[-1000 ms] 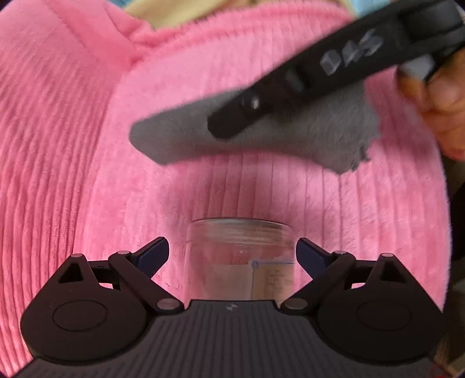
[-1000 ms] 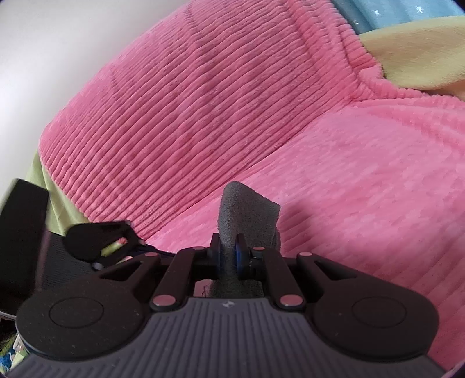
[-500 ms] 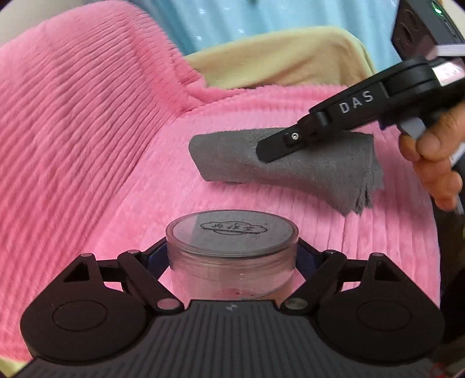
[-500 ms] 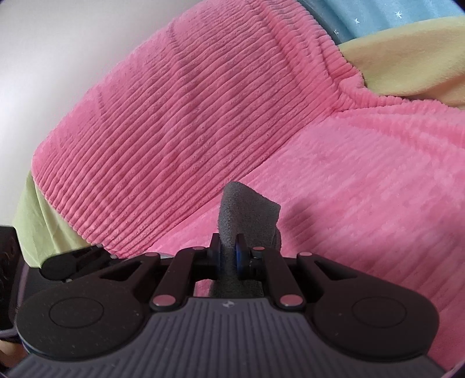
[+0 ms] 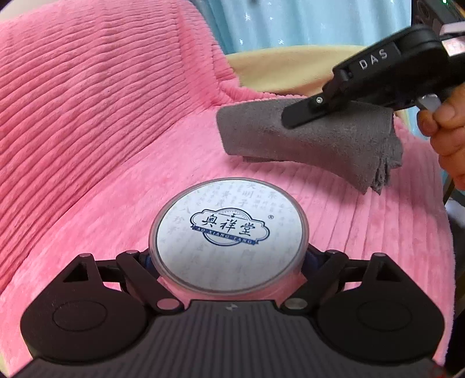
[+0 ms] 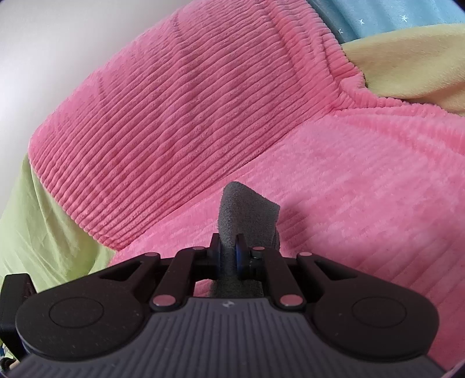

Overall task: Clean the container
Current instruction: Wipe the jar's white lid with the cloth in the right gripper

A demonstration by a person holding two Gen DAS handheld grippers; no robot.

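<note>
cover: pink ribbed plush blanket (image 6: 203,122) | behind: yellow cloth (image 6: 407,67), blue star-print fabric (image 5: 305,23) | wall (image 6: 58,43): plain white | left: green sheet (image 6: 37,218)

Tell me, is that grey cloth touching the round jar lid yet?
Apart. In the left wrist view a strip of pink blanket shows between the grey cloth, pinched in the right gripper, and the jar lid.

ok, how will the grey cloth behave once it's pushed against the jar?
The cloth droops past the right gripper, so it is probably floppy and will wrap the jar. Its napped surface suggests drag rather than slip. It looks light and unlikely to tip the clamped jar.
</note>
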